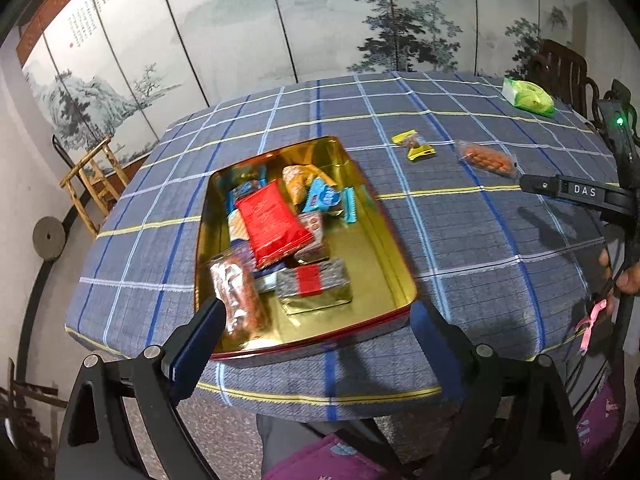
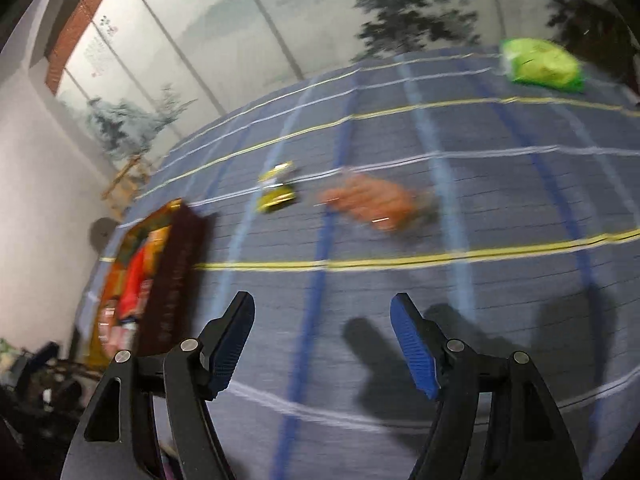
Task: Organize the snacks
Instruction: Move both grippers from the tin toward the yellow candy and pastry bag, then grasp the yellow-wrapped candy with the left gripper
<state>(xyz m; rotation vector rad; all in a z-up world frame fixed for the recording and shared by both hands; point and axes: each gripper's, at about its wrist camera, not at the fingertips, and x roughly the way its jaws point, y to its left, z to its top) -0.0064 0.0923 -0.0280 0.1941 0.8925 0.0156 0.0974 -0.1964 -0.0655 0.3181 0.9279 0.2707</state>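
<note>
Three loose snacks (image 2: 370,200) on the cloth beyond the open right hand-held gripper (image 2: 322,340)

1. Bare cloth is lying open ahead of the right gripper (image 2: 322,340).
2. The orange packet (image 2: 370,200) and yellow packet (image 2: 276,188) are sitting farther ahead.
3. The tin (image 1: 394,256) is crowding the space under the left gripper (image 1: 320,322).

The left wrist camera is looking steeply down from the table's near edge, sitting close over the gold tin (image 1: 384,240) on the checked tablecloth (image 1: 480,240). The right wrist camera is looking down farther right, its picture blurring. Both are facing the painted screen (image 1: 240,20) and sharing the yellow snack (image 1: 414,145), orange packet (image 1: 486,158) and green bag (image 1: 528,96).
</note>
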